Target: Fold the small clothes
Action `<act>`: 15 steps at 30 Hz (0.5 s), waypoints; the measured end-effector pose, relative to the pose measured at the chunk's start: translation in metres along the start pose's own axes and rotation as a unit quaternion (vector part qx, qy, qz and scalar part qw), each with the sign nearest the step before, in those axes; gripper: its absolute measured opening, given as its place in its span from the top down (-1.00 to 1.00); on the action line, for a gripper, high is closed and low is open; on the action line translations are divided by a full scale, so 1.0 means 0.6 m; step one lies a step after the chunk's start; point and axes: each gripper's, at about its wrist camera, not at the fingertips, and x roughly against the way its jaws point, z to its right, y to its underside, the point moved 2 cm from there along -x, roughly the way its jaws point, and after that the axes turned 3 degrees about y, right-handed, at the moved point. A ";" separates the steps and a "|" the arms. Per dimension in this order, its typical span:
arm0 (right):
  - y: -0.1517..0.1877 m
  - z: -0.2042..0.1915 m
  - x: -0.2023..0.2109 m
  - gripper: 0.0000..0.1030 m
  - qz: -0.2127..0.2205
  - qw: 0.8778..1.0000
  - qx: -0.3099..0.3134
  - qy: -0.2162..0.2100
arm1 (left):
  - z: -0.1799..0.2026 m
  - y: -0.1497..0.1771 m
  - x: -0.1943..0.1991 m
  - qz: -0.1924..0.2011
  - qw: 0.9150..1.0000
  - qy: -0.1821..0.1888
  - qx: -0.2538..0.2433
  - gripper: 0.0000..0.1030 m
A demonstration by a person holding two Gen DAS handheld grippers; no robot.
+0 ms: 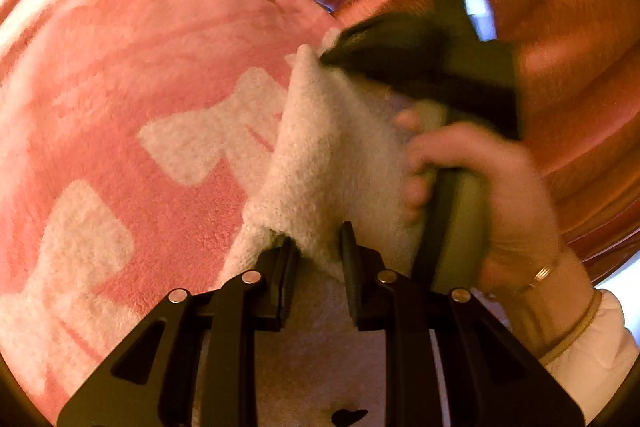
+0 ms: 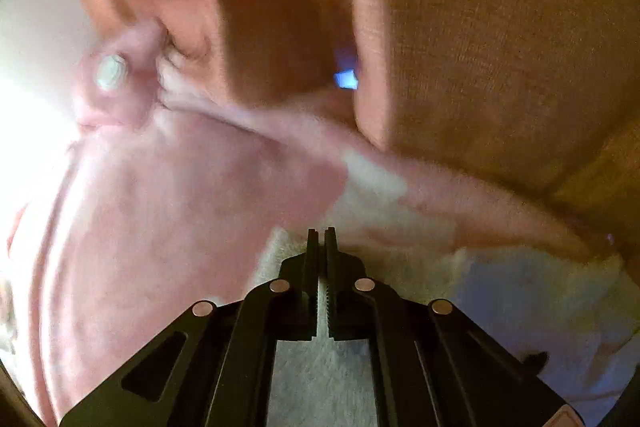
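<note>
A white fluffy garment [image 1: 328, 147] with a small black heart [image 1: 348, 417] lies on a pink blanket. My left gripper [image 1: 316, 235] is at its near edge, jaws narrowly apart and shut on a bunched fold of it. In the left wrist view a hand [image 1: 500, 195] holds my right gripper [image 1: 326, 57] at the garment's far corner, and the cloth rises in a peak to its tips. In the right wrist view the right gripper [image 2: 321, 230] has its jaws pressed together at the edge of the white garment [image 2: 400, 267], shut on that corner.
The pink fleece blanket [image 1: 140, 67] with white bow shapes covers the seat. Orange sofa cushions [image 1: 540, 7] stand behind and to the right. A pink bundle with a white button-like piece [image 2: 110, 71] lies at the blanket's far end.
</note>
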 end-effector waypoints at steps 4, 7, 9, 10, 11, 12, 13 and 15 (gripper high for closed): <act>-0.004 0.009 0.022 0.93 0.018 0.998 -0.044 -0.029 | 0.007 0.004 -0.002 0.003 1.000 -0.010 -0.018 0.62; 0.020 0.052 0.122 0.77 0.080 0.989 -0.089 -0.082 | 0.015 0.005 0.007 0.006 1.000 -0.016 -0.024 0.59; 0.064 0.103 0.199 0.52 0.117 0.981 -0.120 -0.097 | 0.030 0.011 0.018 0.013 0.999 -0.015 -0.036 0.51; 0.098 0.143 0.243 0.38 0.136 0.977 -0.138 -0.085 | 0.045 0.019 0.028 0.014 0.999 -0.006 -0.048 0.45; 0.125 0.174 0.272 0.31 0.147 0.975 -0.149 -0.072 | 0.065 0.031 0.039 0.016 0.998 0.006 -0.065 0.36; 0.161 0.215 0.304 0.28 0.157 0.973 -0.164 -0.052 | 0.080 0.039 0.045 0.017 0.997 0.014 -0.079 0.31; 0.201 0.261 0.337 0.23 0.164 0.969 -0.182 -0.024 | 0.108 0.056 0.055 0.016 0.994 0.028 -0.106 0.27; 0.277 0.353 0.390 0.15 0.169 0.960 -0.219 0.034 | 0.177 0.095 0.062 0.001 0.986 0.070 -0.154 0.19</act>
